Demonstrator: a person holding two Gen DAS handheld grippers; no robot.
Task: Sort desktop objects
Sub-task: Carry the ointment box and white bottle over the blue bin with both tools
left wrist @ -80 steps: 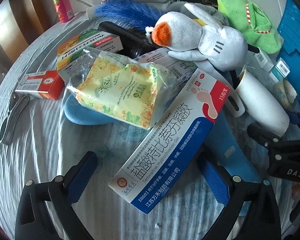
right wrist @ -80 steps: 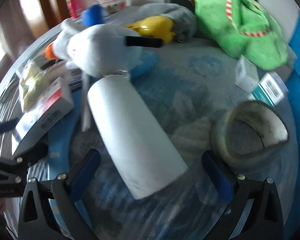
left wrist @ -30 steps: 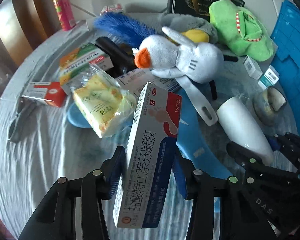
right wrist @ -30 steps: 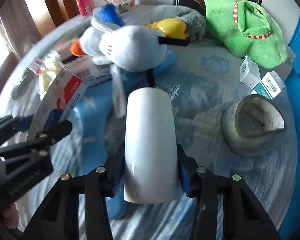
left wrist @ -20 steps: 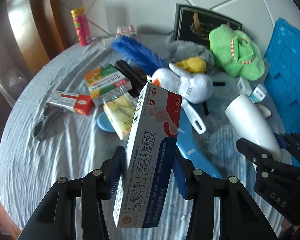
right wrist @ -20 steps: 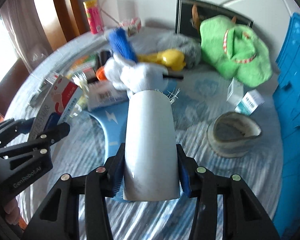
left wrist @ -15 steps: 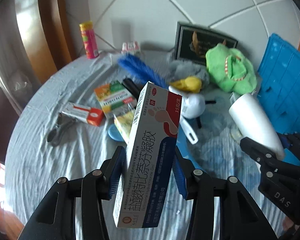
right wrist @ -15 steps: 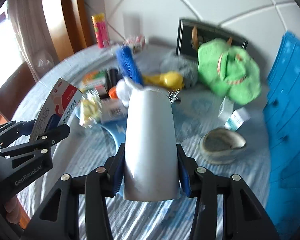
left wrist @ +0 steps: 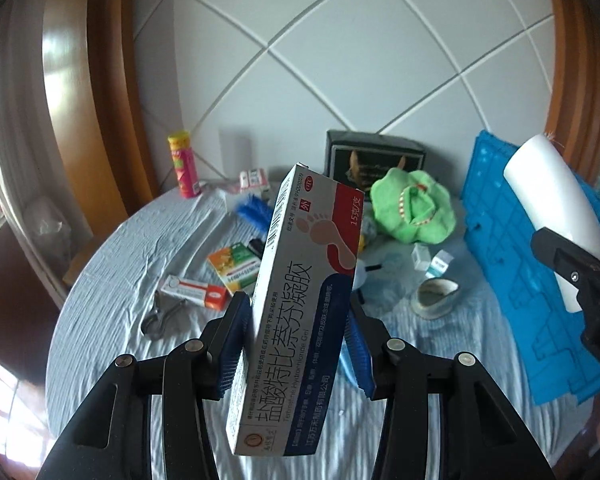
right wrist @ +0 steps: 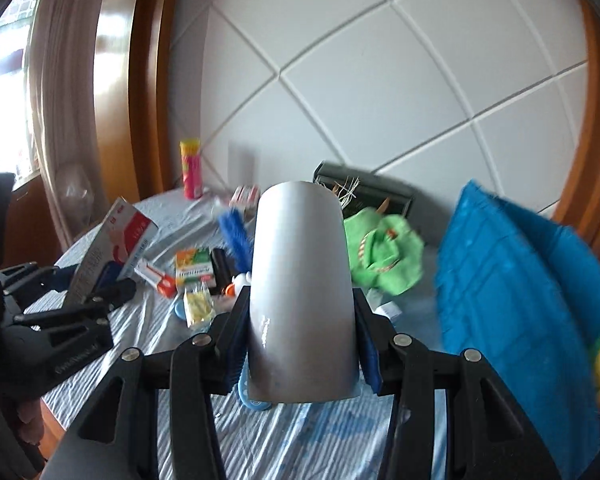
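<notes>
- The left tool point(left wrist: 296, 344) pinches a long medicine carton point(left wrist: 300, 312) between its blue pads, the carton standing nearly upright and held high above the desk point(left wrist: 112, 280).
- The right tool point(right wrist: 302, 344) is clamped on a white tube point(right wrist: 300, 292), also lifted clear of the cloth; in the left view that tube point(left wrist: 556, 208) hangs in front of the blue crate point(left wrist: 512, 264).
- Both pieces are in the air, so the step in hand reads as the carry between pick-up and set-down.
- On the desk lie a green plush point(left wrist: 412, 210), an orange-green box point(left wrist: 236, 266), a red-white box point(left wrist: 194, 292), a blue feather brush point(left wrist: 254, 212), a metal clip point(left wrist: 160, 316) and a small bowl point(left wrist: 436, 298).
- The blue crate stands at the right edge of the desk and looks the likeliest place for sorted things, but which spot each item belongs to cannot be told.
- The next move calls for bringing each piece over its spot, keeping the two tools from knocking together, and lowering before the pads let go.
- The tube is smooth and round, so it may roll once freed.
</notes>
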